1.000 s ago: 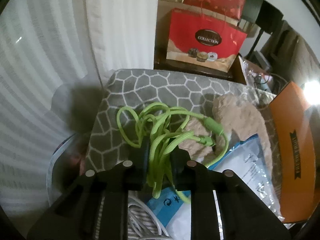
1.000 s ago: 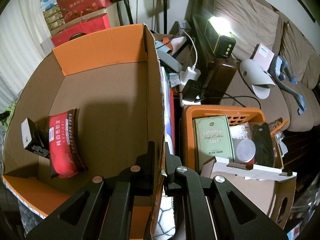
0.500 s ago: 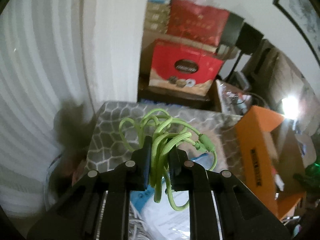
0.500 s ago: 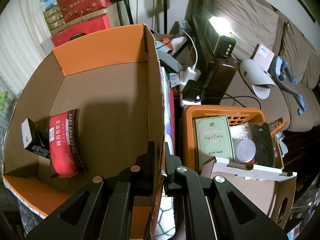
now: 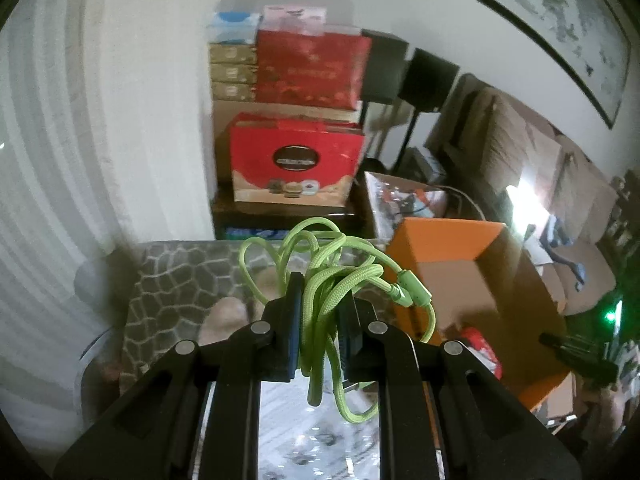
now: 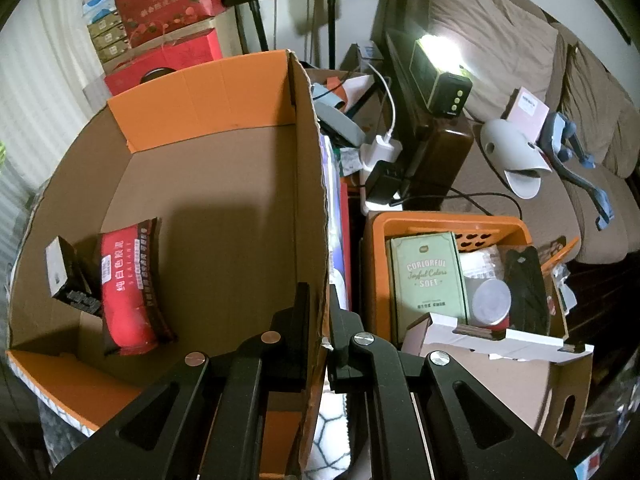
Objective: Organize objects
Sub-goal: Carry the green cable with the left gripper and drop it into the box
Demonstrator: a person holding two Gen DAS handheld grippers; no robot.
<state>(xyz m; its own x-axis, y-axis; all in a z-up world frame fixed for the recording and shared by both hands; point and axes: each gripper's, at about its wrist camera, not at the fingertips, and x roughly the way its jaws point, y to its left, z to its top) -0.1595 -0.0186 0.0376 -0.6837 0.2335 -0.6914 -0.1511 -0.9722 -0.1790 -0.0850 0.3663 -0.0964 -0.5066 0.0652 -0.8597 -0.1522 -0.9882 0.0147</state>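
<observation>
Left wrist view, blurred overall. Grey hex-pattern blanket [image 5: 172,280] lower left, partly hidden behind the gripper body; a tan fuzzy item on it, cut off, can't identify. Left gripper [image 5: 318,320] is clamped on a bundled green cable [image 5: 332,276], held up off the blanket; loops stick out above the fingers, loose ends hang below, connector end to the right. Behind it, red gift box [image 5: 296,160], label unreadable. To the right, orange cardboard box [image 5: 444,236] open-topped, its inside mostly in shadow; a red item near its lower corner, too blurred to name.

Right wrist view: inside the same box [image 6: 200,92], a small black-and-white carton [image 6: 64,272] at far left, leaning on a red snack packet [image 6: 128,284]. Right gripper [image 6: 320,320] is closed on the box's right wall, one finger inside, one outside. Right of it, an orange basket [image 6: 452,224] holding a green "Colorful Soft" box [image 6: 428,276]; other contents half covered by a white carton flap.
</observation>
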